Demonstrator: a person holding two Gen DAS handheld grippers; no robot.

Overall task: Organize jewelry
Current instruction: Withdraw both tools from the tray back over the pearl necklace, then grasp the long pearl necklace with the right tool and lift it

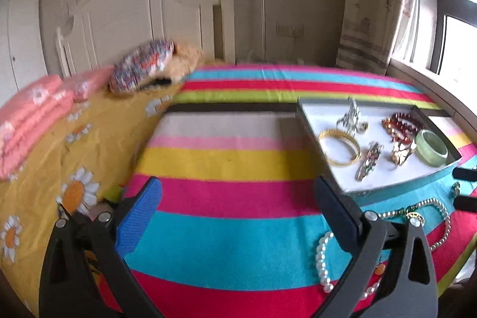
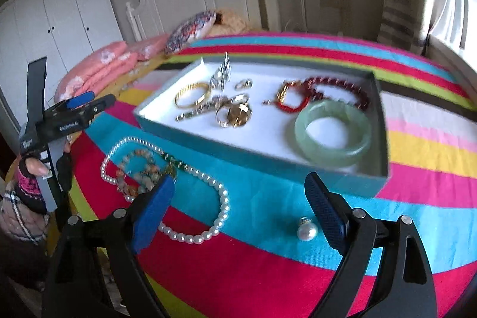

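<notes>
Mostly sorted: bangles, rings, red bracelet sit in the tray [image 2: 377,121]. Left on the bedspread: pearl necklace [image 2: 220,198], bead bracelet [image 2: 134,172], pearl earring [image 2: 307,230]. Right gripper [image 2: 238,204] and left gripper [image 1: 238,216] both spread wide, empty.

Right wrist view: the only lettering is small white print on the black body of the left tool [image 2: 78,106], blurred; it appears to read "GenRobot.AI". A pale label lower on its grip is illegible. Left wrist view: no text.
</notes>
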